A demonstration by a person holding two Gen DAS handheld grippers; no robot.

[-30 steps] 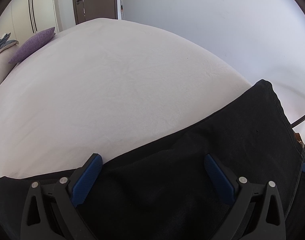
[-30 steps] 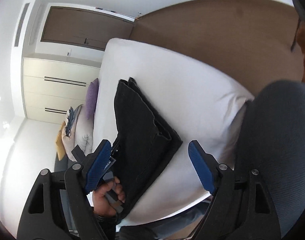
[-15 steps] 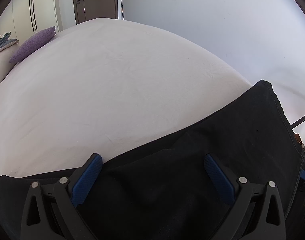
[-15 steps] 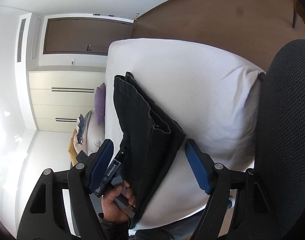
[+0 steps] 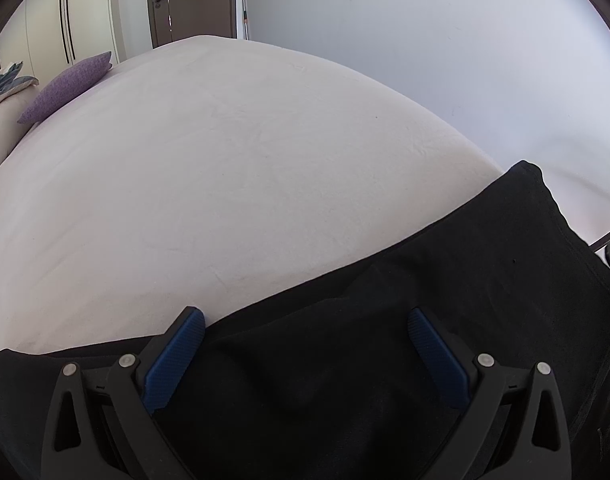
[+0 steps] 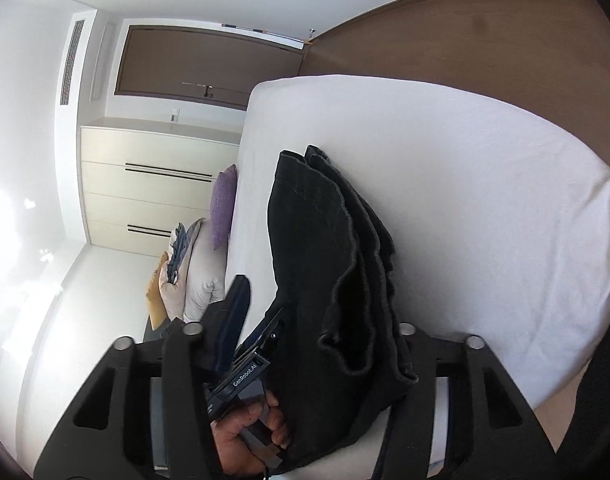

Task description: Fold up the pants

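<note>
Lying along the near edge of a white-sheeted bed [image 5: 233,184], the black pants [image 5: 445,288] fill the lower right of the left wrist view as a long dark band reaching from the bottom left corner up to the right edge. Left gripper [image 5: 305,344] sits low in that frame, its blue pads [image 5: 177,356] spread wide over the cloth; nothing is pinched between them, fabric only lies under and between the tips. In the right wrist view the picture is turned on its side: the pants [image 6: 317,248] run from mid-frame down to bottom centre as a stack of folded layers, hems bunched at the lower middle. Right gripper [image 6: 325,332] has these layers between its jaws, which are closing; the left-hand blue pad [image 6: 235,316] stands apart from the cloth with the other tool showing in the gap, and the right-hand finger is hidden behind the fabric, so a firm pinch cannot be confirmed. A hand [image 6: 245,436] at bottom centre grips the handle of the other gripper, just left of the pants. A purple cushion [image 5: 65,84] lies at upper left of the left view, pillows [image 6: 185,268] beside it. Wardrobe doors [image 6: 145,184] stand at left, brown floor [image 6: 465,40] at upper right.
</note>
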